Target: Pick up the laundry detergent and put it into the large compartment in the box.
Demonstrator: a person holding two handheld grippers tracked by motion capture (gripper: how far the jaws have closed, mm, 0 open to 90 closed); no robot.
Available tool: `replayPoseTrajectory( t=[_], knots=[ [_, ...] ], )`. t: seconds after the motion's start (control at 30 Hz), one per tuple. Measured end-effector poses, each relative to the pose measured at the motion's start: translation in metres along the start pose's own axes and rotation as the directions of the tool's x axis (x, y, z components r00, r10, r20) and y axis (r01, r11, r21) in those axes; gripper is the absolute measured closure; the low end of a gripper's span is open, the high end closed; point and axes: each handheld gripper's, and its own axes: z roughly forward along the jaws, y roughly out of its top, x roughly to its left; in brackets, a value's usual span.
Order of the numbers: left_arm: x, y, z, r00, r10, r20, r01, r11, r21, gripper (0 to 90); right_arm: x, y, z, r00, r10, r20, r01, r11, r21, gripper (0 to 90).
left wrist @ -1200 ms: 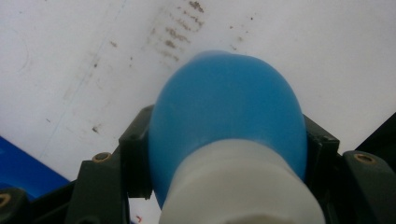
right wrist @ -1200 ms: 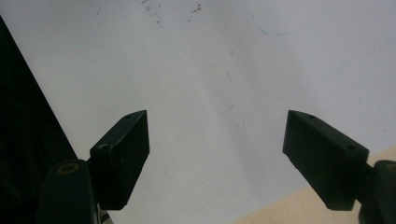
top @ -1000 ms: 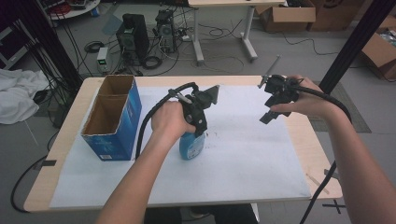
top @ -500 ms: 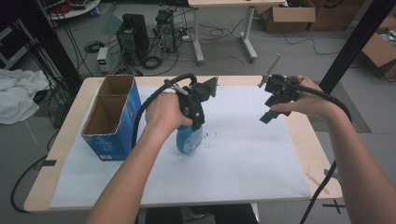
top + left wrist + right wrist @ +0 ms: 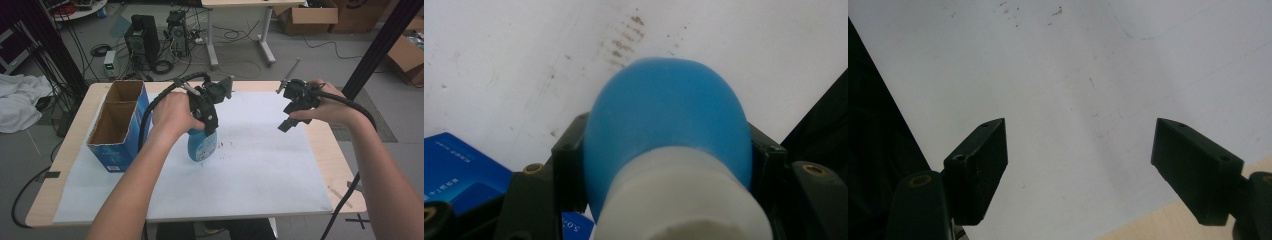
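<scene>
while the left gripper (image 5: pixel 207 131) clamps the blue bottle (image 5: pixel 201 145), its label unreadable, right gripper (image 5: pixel 292 116) fingers spread wide.

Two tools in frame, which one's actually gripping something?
The left tool: its jaws are shut on the blue bottle, beside the cardboard box. The right tool hangs open over the white sheet, holding nothing.
</scene>
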Motion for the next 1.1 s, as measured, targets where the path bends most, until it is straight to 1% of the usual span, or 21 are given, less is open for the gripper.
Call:
replayPoseTrajectory(
  t=[0.1,0.2,0.23,0.27,0.33,0.47,0.5,0.53,0.57,0.63,0.73,0.8,0.83,0.87,0.9,1.0,1.07,1.1],
  knots=[
    [0.003,-0.002,-0.008,1.0000,0.005,0.007,-0.005,0.9999,-0.010,37.8,0.000,0.000,0.000,1.0000,-0.001,0.001,0.001,1.000,-0.001,22.6],
    [0.006,-0.004,-0.017,0.9999,-0.002,0.011,0.002,0.9998,-0.021,37.9,-0.001,0.000,0.000,1.0000,0.001,0.002,-0.001,1.000,0.000,22.6],
    [0.006,-0.004,-0.017,0.9999,-0.002,0.011,0.002,0.9998,-0.021,37.9,-0.001,0.000,0.000,1.0000,0.001,0.003,-0.001,1.000,0.000,22.6],
    [0.009,-0.007,-0.025,0.9999,-0.015,0.006,0.015,0.9996,-0.023,37.9,-0.001,0.000,0.000,1.0000,0.000,0.004,0.000,1.000,0.002,22.6],
    [0.012,-0.010,-0.033,0.9995,-0.032,0.005,0.032,0.9991,-0.029,37.9,-0.001,0.000,0.000,1.0000,0.002,0.002,-0.002,1.000,0.002,22.6],
    [0.022,-0.017,-0.051,0.9958,-0.091,0.013,0.091,0.9952,-0.036,37.9,-0.002,0.001,0.001,1.0000,-0.001,0.003,0.001,1.000,0.000,22.6],
    [0.022,-0.017,-0.051,0.9958,-0.091,0.013,0.091,0.9952,-0.036,37.9,-0.002,0.001,0.001,1.0000,-0.001,0.003,0.001,1.000,0.000,22.6],
    [0.028,-0.021,-0.062,0.9911,-0.133,0.008,0.133,0.9903,-0.040,37.9,-0.001,0.002,0.001,1.0000,0.003,0.001,-0.003,1.000,0.002,22.6],
    [0.031,-0.023,-0.066,0.9882,-0.153,0.006,0.153,0.9873,-0.044,37.9,-0.001,0.002,0.001,1.0000,0.000,0.001,0.000,1.000,0.003,22.6],
    [0.037,-0.028,-0.075,0.9799,-0.199,0.008,0.199,0.9791,-0.041,37.9,-0.001,0.002,0.002,1.0000,0.001,0.001,-0.001,1.000,0.003,22.6],
    [0.048,-0.036,-0.087,0.9683,-0.249,0.015,0.250,0.9674,-0.041,37.9,-0.002,0.003,0.002,1.0000,0.001,0.001,-0.001,1.000,0.003,22.6],
    [0.055,-0.043,-0.095,0.9524,-0.304,0.017,0.305,0.9510,-0.052,37.9,-0.002,0.002,0.002,1.0000,0.001,0.000,-0.001,1.000,0.001,22.6],
    [0.058,-0.046,-0.098,0.9457,-0.324,0.017,0.325,0.9443,-0.053,37.9,-0.002,0.002,0.002,1.0000,0.003,-0.001,-0.003,1.000,0.001,22.6],
    [0.063,-0.049,-0.102,0.9412,-0.337,0.015,0.338,0.9400,-0.048,37.9,-0.003,0.002,0.002,1.0000,0.002,0.001,-0.002,1.000,0.002,22.6],
    [0.066,-0.053,-0.105,0.9337,-0.358,0.013,0.358,0.9321,-0.055,37.9,-0.003,0.003,0.002,1.0000,0.005,0.001,-0.005,1.000,0.004,22.7],
    [0.077,-0.065,-0.113,0.9103,-0.414,-0.001,0.413,0.9089,-0.055,37.9,-0.003,0.003,0.003,1.0000,0.008,0.002,-0.008,1.000,0.000,23.0],
    [0.085,-0.074,-0.118,0.8912,-0.453,-0.009,0.452,0.8900,-0.059,37.9,-0.003,0.004,0.004,1.0000,0.003,0.001,-0.003,1.000,0.004,23.2],
    [0.088,-0.078,-0.120,0.8803,-0.474,-0.010,0.473,0.8789,-0.064,37.9,-0.003,0.005,0.004,1.0000,0.005,0.001,-0.005,1.000,0.006,23.1]
  ],
)
